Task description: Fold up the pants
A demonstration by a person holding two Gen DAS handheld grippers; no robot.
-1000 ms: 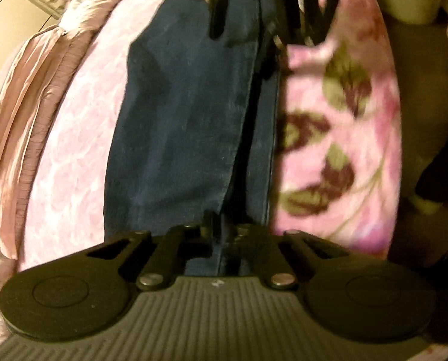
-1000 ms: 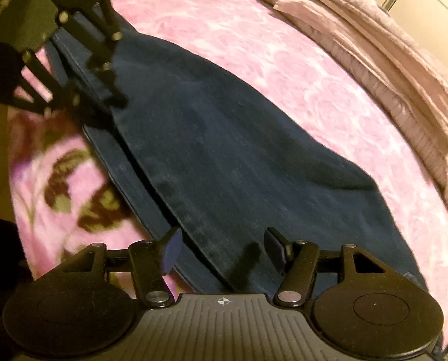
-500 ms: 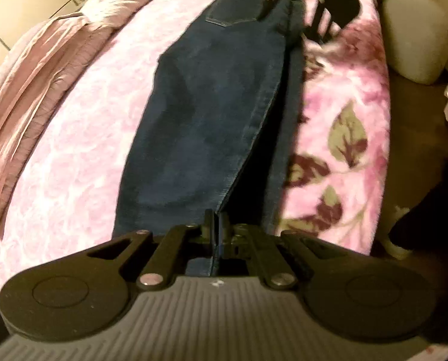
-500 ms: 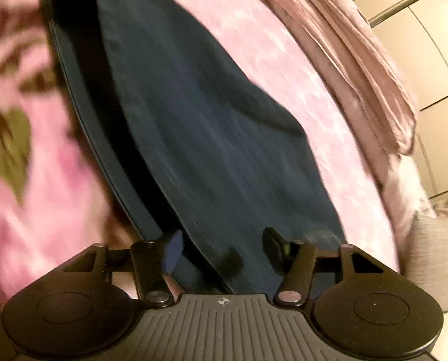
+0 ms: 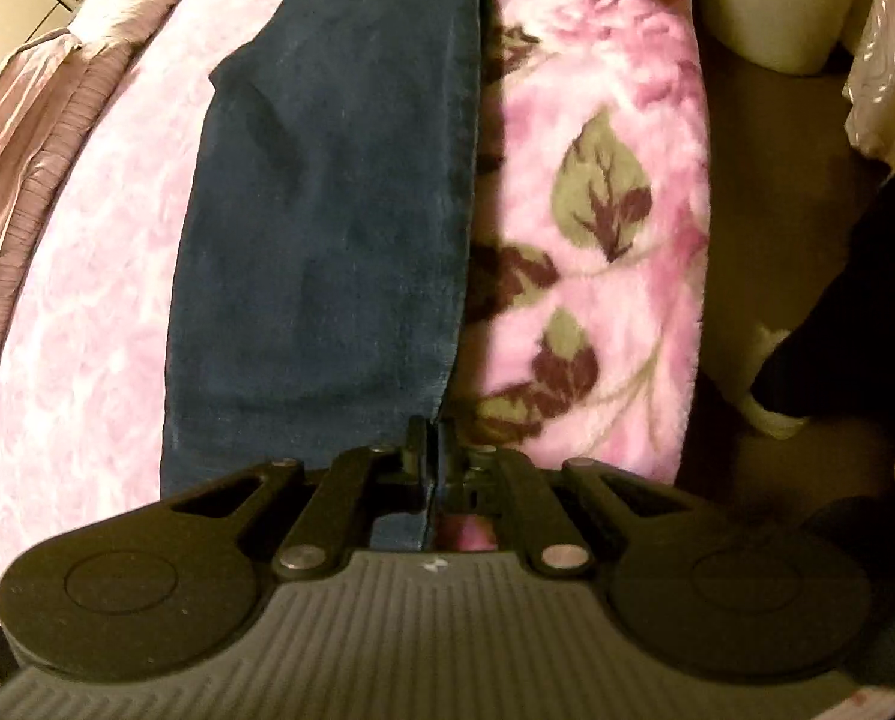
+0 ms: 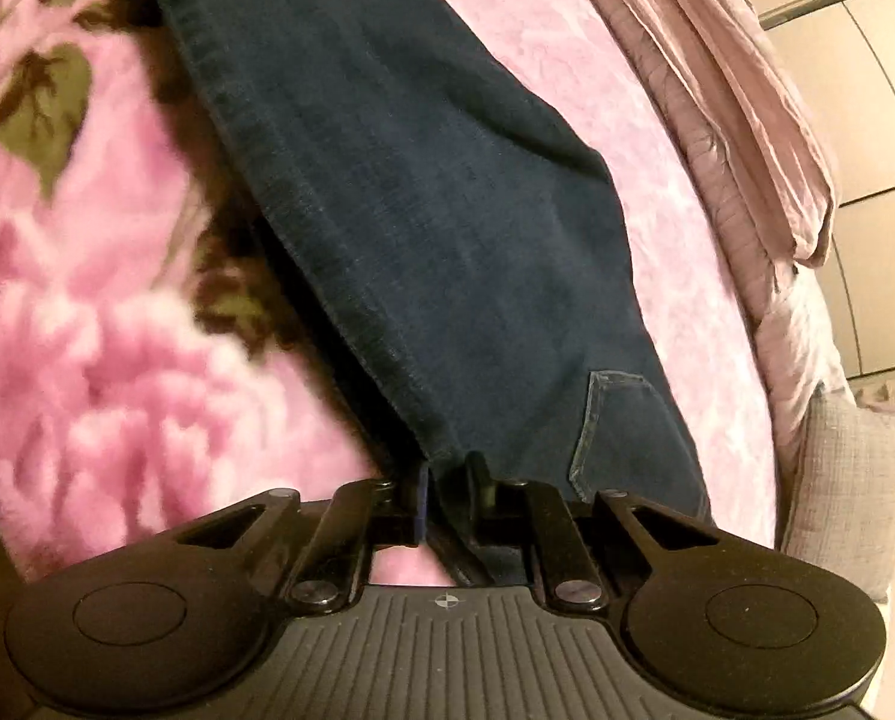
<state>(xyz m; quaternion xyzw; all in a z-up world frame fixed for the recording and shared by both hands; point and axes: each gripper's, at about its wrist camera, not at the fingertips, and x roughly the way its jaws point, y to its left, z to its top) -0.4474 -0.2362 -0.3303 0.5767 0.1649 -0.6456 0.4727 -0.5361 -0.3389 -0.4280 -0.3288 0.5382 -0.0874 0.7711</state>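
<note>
A: Clearly we had both claws biting denim. Our left claw (image 5: 434, 441) was pressed together on the hem end of the pants (image 5: 327, 228), right at the outer seam, and our right claw (image 6: 450, 480) had just been closing and was pinching the waist edge, near the back pocket (image 6: 621, 426).

B: And the pants themselves?

A: They lay lengthwise on the bed, already doubled leg over leg, on the pink floral blanket (image 5: 597, 240) close to its edge. The rumpled mauve quilt (image 6: 717, 90) sat well apart on the far side.

B: So how did we judge the step should go?

A: We reckoned the next move was bringing one end over to meet the other. To do it well, we thought both grips had to catch every layer, since only the top layer clearly showed between the fingers. We also wanted the seam kept taut between our two claws, lifted just enough to clear the plush blanket, which looked likely to drag the cloth.

B: The risk?

A: The lower leg slipping out and skewing the fold, we thought, or the pants sliding off the bed's near edge.
</note>
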